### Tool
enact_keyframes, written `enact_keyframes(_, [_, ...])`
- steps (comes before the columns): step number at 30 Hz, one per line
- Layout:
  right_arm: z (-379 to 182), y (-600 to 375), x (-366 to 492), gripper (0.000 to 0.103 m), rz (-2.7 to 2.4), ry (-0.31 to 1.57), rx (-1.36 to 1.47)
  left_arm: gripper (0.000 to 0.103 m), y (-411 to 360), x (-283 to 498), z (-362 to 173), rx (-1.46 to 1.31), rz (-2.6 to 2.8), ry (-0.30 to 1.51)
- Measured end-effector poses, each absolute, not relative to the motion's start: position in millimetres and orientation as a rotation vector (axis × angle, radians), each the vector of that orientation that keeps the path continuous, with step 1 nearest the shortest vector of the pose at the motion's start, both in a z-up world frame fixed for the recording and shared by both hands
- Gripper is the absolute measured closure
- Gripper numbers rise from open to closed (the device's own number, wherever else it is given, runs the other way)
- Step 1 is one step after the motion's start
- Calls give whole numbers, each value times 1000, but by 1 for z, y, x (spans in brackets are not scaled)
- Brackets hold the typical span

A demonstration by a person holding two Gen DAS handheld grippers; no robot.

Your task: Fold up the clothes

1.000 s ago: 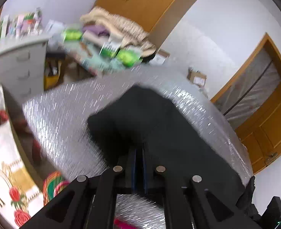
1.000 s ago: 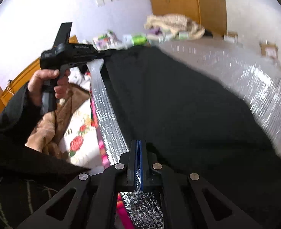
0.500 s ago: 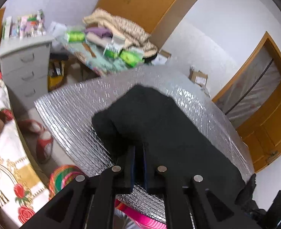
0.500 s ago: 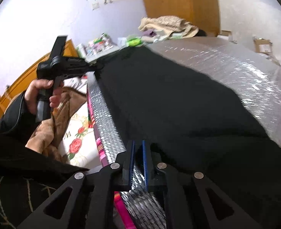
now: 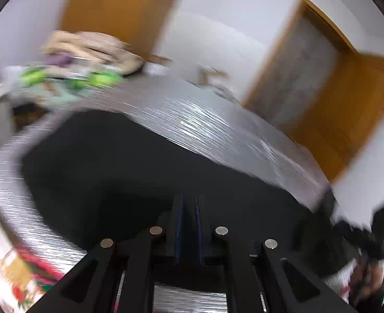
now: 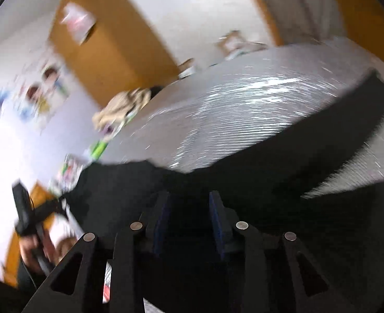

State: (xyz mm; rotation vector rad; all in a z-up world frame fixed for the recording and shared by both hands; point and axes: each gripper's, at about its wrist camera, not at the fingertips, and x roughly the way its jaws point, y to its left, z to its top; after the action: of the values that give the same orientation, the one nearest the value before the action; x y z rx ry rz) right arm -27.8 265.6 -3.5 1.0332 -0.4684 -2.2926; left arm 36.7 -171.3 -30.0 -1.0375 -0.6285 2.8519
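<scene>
Your black garment (image 5: 129,172) lies spread on the silver quilted table cover (image 5: 212,125), running from about nine o'clock to four o'clock in the left wrist view, flat so its edges can be picked up for a fold. Your left gripper (image 5: 189,224) sits over the near hem with its jaws nearly together, only a narrow slot between the blue pads; the blur is heavy, so I cannot tell whether cloth is pinched there. Your right gripper (image 6: 189,221) is opening, its pads standing clear of the fabric beneath them, which reads as letting the edge go. From the right wrist view the left tool and the hand (image 6: 31,245) holding it sit at eight o'clock, at the garment's other end.
</scene>
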Motion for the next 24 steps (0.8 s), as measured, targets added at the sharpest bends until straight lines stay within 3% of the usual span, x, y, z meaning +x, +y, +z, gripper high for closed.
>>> enact_keyframes(4, [-7, 289, -33, 69, -2316, -606, 1057, 95, -121, 19, -40, -1078, 2726, -446])
enact_keyframes(10, [-21, 325, -48, 67, -2287, -850, 1112, 93, -90, 11, -52, -1132, 2657, -340])
enact_keyframes(19, [-41, 349, -82, 67, -2178, -1110, 1183, 93, -95, 10, -60, -1119, 2648, -378])
enact_keyframes(24, [-44, 348, -94, 67, -2151, -1138, 1210, 93, -96, 11, -61, -1109, 2651, -387])
